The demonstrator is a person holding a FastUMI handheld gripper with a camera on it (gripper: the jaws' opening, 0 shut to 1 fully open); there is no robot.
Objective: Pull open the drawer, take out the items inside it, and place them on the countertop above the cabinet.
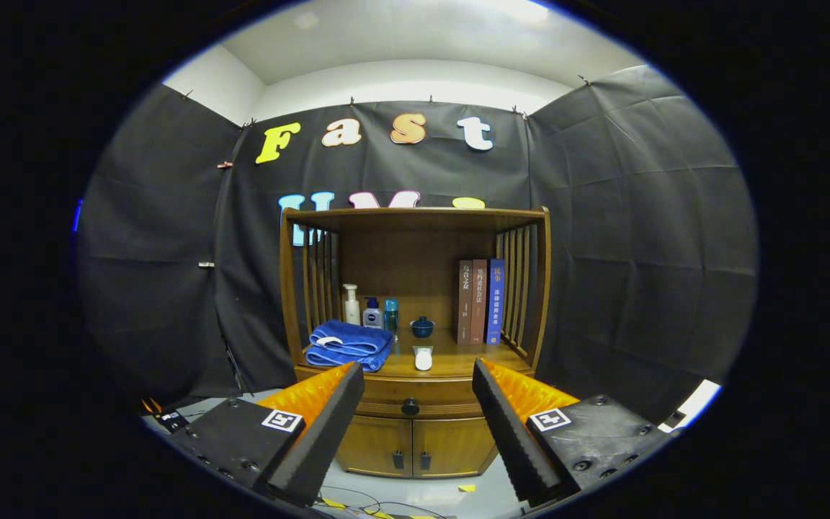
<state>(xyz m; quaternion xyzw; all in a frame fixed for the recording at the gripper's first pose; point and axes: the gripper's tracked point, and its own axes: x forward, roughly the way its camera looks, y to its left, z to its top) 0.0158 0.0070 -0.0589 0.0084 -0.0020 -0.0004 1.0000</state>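
Note:
A wooden cabinet stands ahead against the booth wall. Its drawer is closed, with a dark round knob that shows between my fingers, well beyond them. My gripper is open, its fingers spread wide with nothing between them. On the countertop above the drawer lie a folded blue towel and a small white object. What is inside the drawer is hidden.
Three bottles and a small dark blue lidded cup stand at the back of the countertop, three books upright at its right. Two lower doors sit under the drawer. Cables and yellow tape lie on the floor.

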